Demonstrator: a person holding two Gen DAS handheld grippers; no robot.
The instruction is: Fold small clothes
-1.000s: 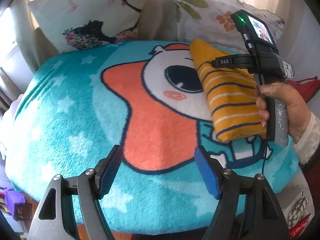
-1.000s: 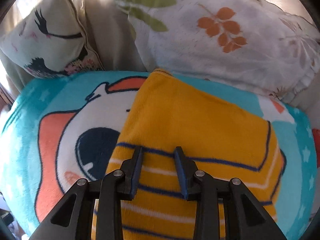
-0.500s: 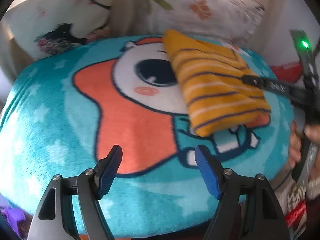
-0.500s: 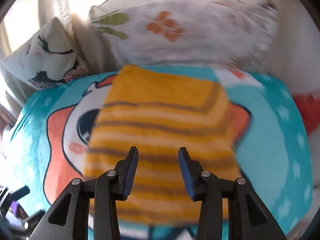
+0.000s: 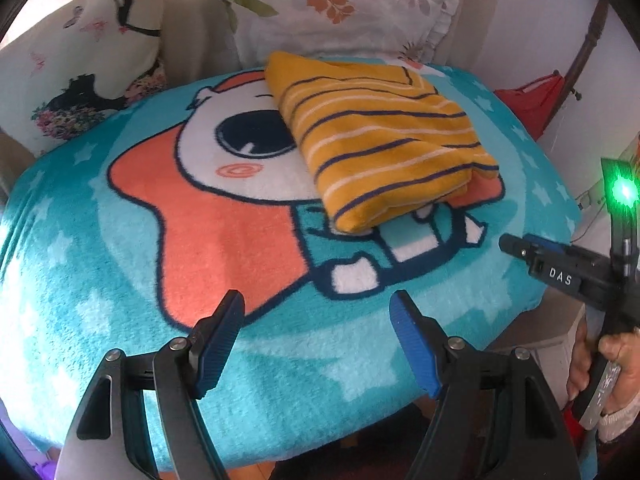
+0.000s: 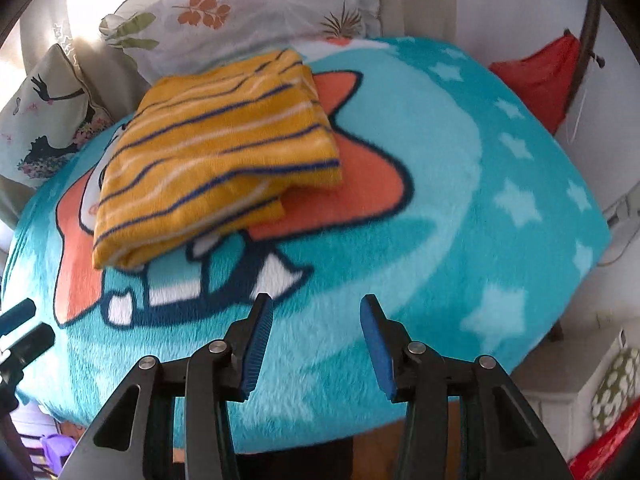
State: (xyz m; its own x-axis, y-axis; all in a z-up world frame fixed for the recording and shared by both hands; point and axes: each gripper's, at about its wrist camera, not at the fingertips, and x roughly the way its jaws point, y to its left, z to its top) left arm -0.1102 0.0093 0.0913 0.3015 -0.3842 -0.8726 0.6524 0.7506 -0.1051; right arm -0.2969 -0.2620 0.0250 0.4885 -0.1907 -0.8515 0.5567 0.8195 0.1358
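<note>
A folded yellow striped garment [image 5: 380,140] lies toward the back of the teal cartoon blanket [image 5: 120,240], just in front of the leaf-print pillow [image 5: 340,4]. The left claw [image 5: 316,344] hangs over the blanket's near edge, jaws wide apart, nothing between them. The right claw [image 6: 314,346], its jaws just opening and empty, sits well clear of the garment. A hand [image 5: 612,364] grips its handle.

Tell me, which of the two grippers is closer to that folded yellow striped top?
Right, though not by much. The right gripper hangs open just off the folded yellow striped top's near corner, touching nothing. The left gripper hangs open further back, over the blanket's front edge.
</note>
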